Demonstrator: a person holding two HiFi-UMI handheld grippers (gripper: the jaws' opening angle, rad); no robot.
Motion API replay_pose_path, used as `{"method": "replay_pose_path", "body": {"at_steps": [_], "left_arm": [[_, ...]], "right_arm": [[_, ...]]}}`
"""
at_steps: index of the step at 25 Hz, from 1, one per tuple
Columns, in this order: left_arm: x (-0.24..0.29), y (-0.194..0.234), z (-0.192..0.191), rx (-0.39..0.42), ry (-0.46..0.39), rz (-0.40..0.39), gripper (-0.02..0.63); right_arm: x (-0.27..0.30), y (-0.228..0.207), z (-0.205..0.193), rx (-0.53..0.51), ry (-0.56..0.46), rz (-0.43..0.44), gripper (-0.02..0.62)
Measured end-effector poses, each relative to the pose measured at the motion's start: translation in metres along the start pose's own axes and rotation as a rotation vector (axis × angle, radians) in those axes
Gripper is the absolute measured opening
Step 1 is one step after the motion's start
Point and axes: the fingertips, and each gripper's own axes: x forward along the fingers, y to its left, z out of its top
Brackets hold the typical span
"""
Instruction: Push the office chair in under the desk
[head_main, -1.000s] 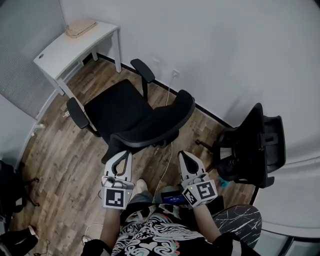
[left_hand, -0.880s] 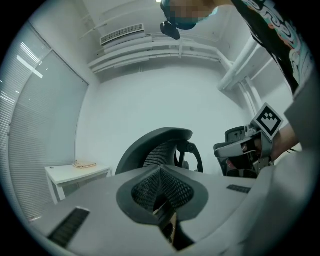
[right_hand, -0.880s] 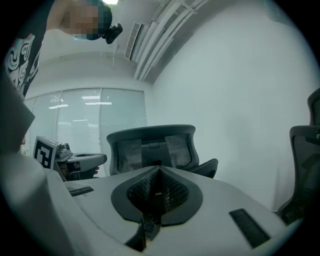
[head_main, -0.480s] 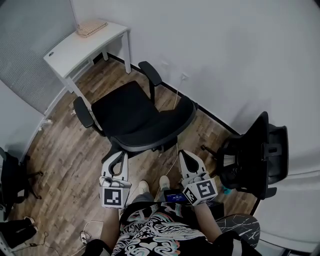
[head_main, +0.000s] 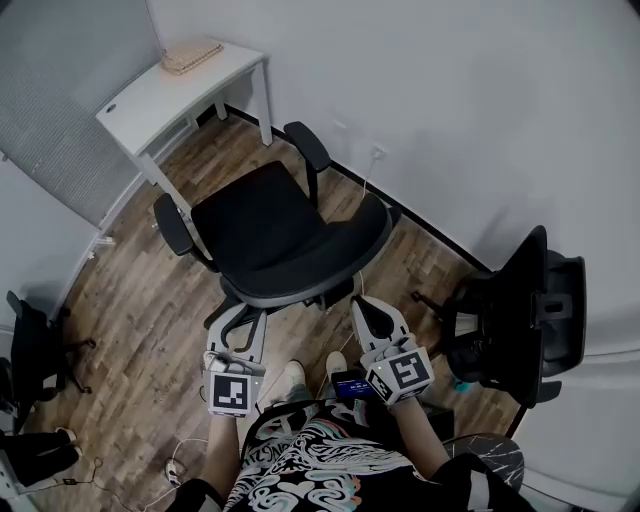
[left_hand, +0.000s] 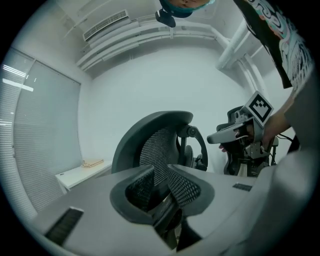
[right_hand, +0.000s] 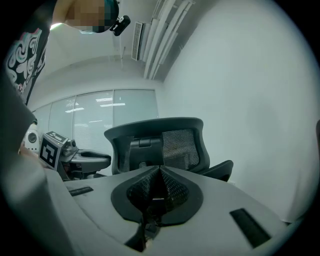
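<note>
Head view: finds chair (head_main: 265, 225) near the surface (head_main: 160, 95) but not under it, seat facing it, back turned toward left gripper (head_main: 245, 318) and right gripper (head_main: 365, 308), probably lined up for a push.

Left gripper view: shows jaws just opened, now apart, nothing clamped, mesh back seen beyond the gap.

Right gripper view: shows jaws pressed together, empty, likely meant as a blunt pushing tip.

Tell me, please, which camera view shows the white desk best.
The head view: it shows the desk from above at upper left, whole top and legs. The left gripper view catches only a low strip of its top at left. The right gripper view shows none of it.
</note>
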Motion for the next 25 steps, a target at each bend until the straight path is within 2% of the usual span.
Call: {"method": "replay_pose_path", "body": {"at_steps": [3, 6, 8, 11, 18, 20, 23, 25], "left_arm": [[0.003, -0.004, -0.005, 0.115, 0.033, -0.028, 0.138], [0.003, -0.006, -0.016, 0.229, 0.109, -0.067, 0.155], [0.001, -0.006, -0.026, 0.272, 0.17, -0.092, 0.174], [0.0, -0.005, -0.04, 0.325, 0.247, -0.12, 0.204], [0.002, -0.004, -0.055, 0.352, 0.314, -0.148, 0.207], [0.003, -0.006, -0.059, 0.397, 0.344, -0.158, 0.207], [0.005, -0.009, -0.07, 0.516, 0.407, -0.176, 0.207], [0.008, -0.011, -0.073, 0.545, 0.424, -0.192, 0.207]], "right_arm": [[0.009, 0.003, -0.005, 0.015, 0.016, 0.04, 0.052], [0.011, 0.005, -0.005, -0.025, 0.026, 0.052, 0.061], [0.011, 0.006, -0.007, -0.057, 0.04, 0.055, 0.063], [0.011, 0.003, -0.011, -0.069, 0.051, 0.051, 0.101], [0.021, 0.003, -0.009, -0.086, 0.052, 0.073, 0.103], [0.024, 0.003, -0.009, -0.094, 0.055, 0.082, 0.104], [0.028, 0.005, -0.009, -0.105, 0.059, 0.098, 0.104], [0.031, 0.006, -0.008, -0.11, 0.056, 0.104, 0.104]]}}
